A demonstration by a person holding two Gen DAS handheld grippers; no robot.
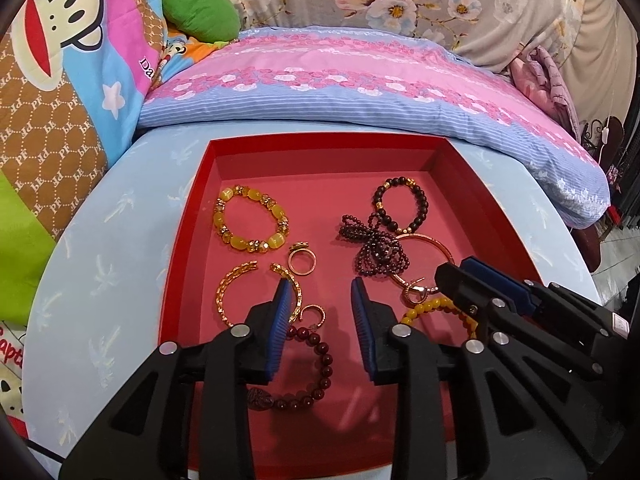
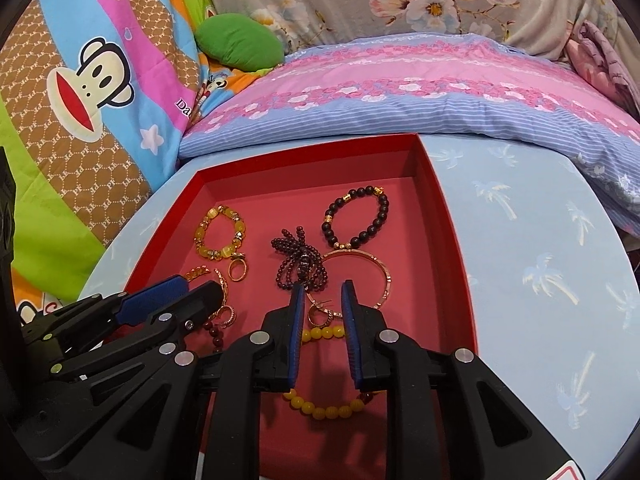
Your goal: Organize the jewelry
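Red tray [image 1: 188, 216]: lies on the pale blue bed, keeping all the jewelry together.
Yellow bracelet [image 1: 252, 220]: far left, apart from the rest, seemingly sorted.
Dark beads [image 1: 374, 246]: far right, heaped on a gold bangle [image 1: 430, 246], probably unsorted.
Left tool [image 1: 320, 300]: parted, empty, hovering near a gold cuff [image 1: 236, 296].
Right tool [image 2: 322, 304]: slightly parted, gripping nothing, above a small ring [image 2: 322, 314] and yellow beads [image 2: 324, 410].

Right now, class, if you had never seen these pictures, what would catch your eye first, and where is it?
First, the shallow red tray on the pale blue surface, strewn with jewelry. Bright yellow bead bracelets stand out: a chunky one at the tray's far left, a plainer one nearest, under the right hand-held gripper. Behind the tray, a pink-and-blue pillow and cartoon-monkey bedding fill the background.
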